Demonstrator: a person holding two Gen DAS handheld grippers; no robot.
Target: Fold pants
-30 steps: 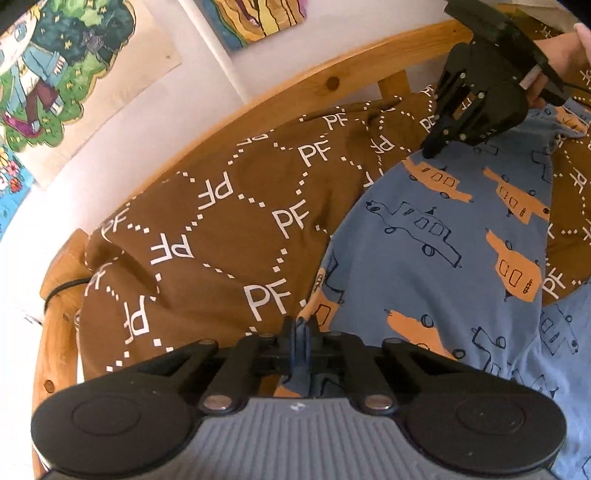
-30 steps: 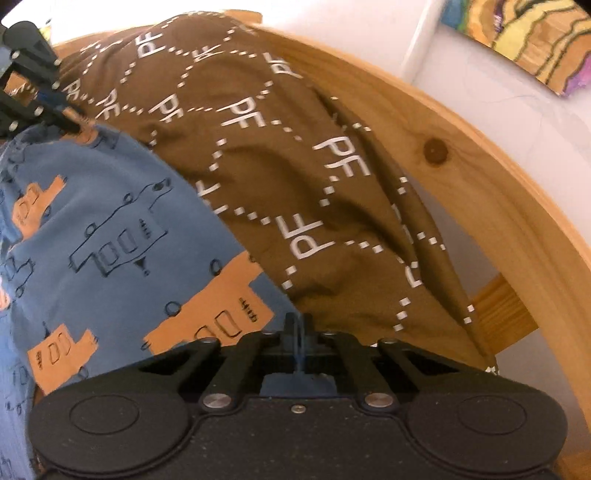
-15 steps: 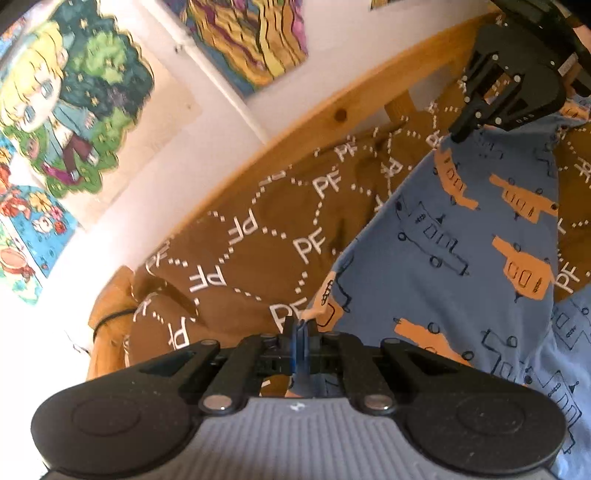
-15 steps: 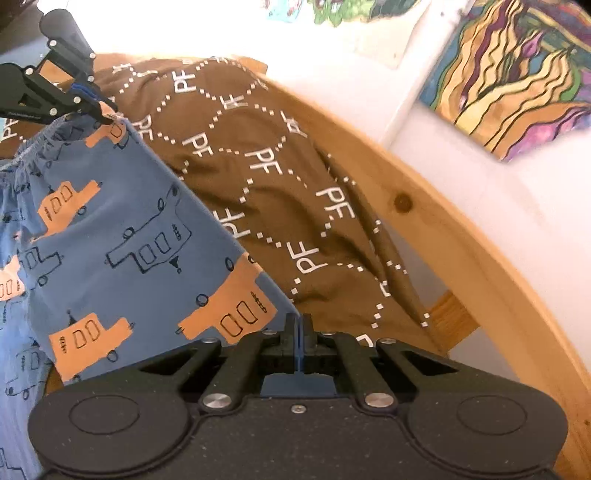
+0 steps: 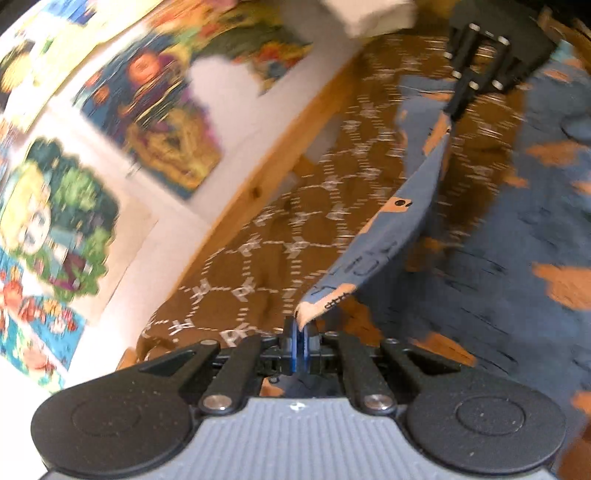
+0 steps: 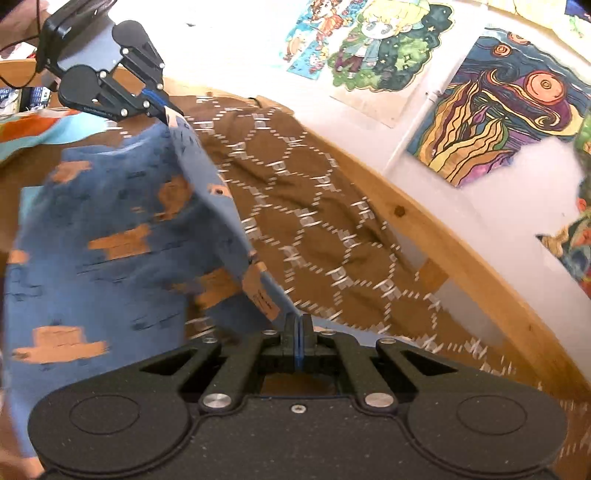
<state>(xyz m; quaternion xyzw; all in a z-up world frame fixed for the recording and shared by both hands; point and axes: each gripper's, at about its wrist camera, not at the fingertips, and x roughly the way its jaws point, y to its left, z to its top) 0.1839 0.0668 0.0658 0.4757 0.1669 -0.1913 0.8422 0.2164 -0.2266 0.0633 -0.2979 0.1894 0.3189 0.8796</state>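
Note:
Blue pants [image 5: 491, 236] printed with orange cars lie on a brown quilt [image 5: 280, 236]. My left gripper [image 5: 300, 334] is shut on one corner of their edge, which stretches as a taut strip [image 5: 391, 225] up to my right gripper [image 5: 455, 112], also shut on the cloth. In the right wrist view the right gripper [image 6: 299, 339] pinches the pants' [image 6: 110, 221] edge at the bottom centre. The lifted edge runs up to the left gripper [image 6: 168, 110] at the top left. Both views are blurred by motion.
The quilt [image 6: 325, 229], patterned with white "PF" letters, covers a bed with a curved wooden rail [image 6: 461, 254]. Behind the rail is a white wall with colourful posters [image 6: 506, 107]. A person's hand [image 6: 18, 22] and a cable show at the top left.
Both grippers have swung sideways with the pants' edge. The cloth between them has lifted and turned from a flat panel into a narrow taut strip. More of the poster wall is in view.

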